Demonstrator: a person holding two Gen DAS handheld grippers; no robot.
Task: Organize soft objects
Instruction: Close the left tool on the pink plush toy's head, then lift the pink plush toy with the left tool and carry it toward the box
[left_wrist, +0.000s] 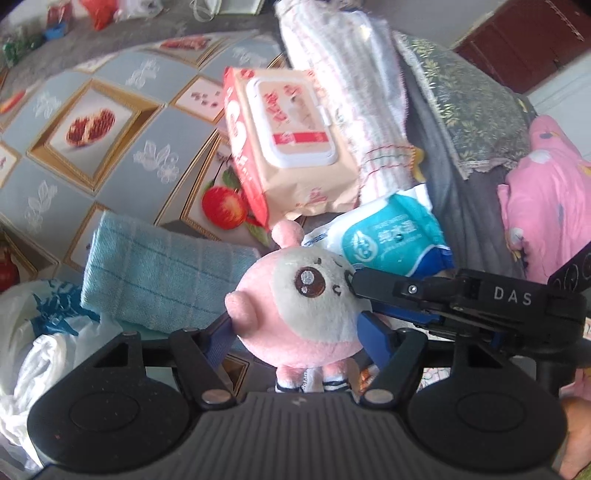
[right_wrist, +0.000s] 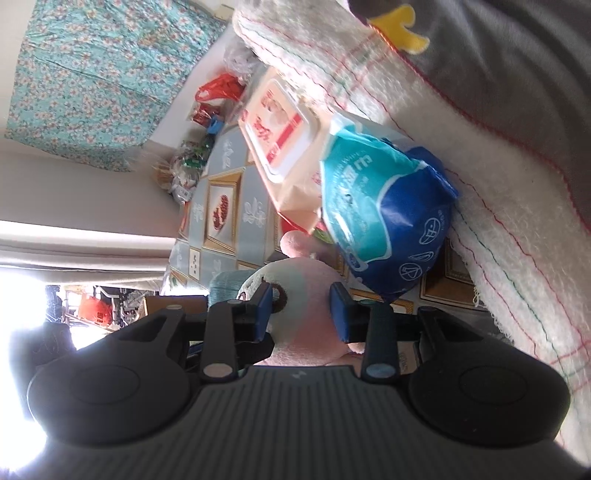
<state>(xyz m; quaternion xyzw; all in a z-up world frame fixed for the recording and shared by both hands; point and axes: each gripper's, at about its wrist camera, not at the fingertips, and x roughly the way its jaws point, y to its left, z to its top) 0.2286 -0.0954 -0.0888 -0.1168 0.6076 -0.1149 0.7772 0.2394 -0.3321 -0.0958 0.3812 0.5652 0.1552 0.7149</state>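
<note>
Your round pink-and-cream plush toy (left_wrist: 295, 314), fuzzy with a brown embroidered eye, sits above the desk (left_wrist: 177, 133), clamped between the blue pads of your left claw (left_wrist: 297, 326). Your right claw (right_wrist: 302, 308) pinches its head too, "DAS" printed on its black arm. Behind lie a ribbed light-blue towel (left_wrist: 162, 277), a crinkly teal wipes pack (left_wrist: 391, 240) and a peach lidded wipes pack (left_wrist: 291, 144).
</note>
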